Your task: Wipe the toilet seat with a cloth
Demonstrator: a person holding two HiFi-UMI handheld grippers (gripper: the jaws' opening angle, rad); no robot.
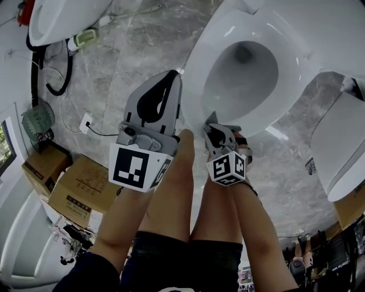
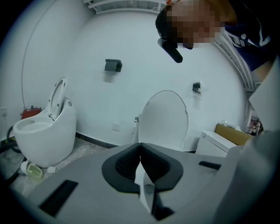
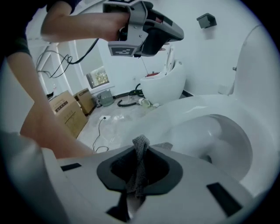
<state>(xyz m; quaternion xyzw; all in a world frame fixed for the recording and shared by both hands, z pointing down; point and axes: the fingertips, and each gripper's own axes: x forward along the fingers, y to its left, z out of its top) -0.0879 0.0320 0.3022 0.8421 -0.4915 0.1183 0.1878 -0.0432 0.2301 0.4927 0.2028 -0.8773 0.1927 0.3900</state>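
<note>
The white toilet seat (image 1: 201, 80) rings the open bowl (image 1: 242, 71) at the upper middle of the head view. Its lid (image 2: 164, 118) stands raised against the wall. My right gripper (image 1: 210, 121) is at the seat's near edge, shut on a grey knitted cloth (image 3: 140, 162) that pokes up between its jaws. In the right gripper view (image 3: 141, 146) the seat (image 3: 197, 109) and bowl lie just ahead to the right. My left gripper (image 1: 173, 77) is held higher, left of the seat and off it. Its jaws (image 2: 140, 146) are shut with nothing between them.
A second toilet (image 1: 63, 17) stands at the upper left with a black hose (image 1: 60, 74) beside it. Cardboard boxes (image 1: 80, 191), a small fan (image 1: 37, 120) and a socket with a cable (image 1: 86, 122) lie on the marble floor at left. Another white lid (image 1: 342, 148) is at right.
</note>
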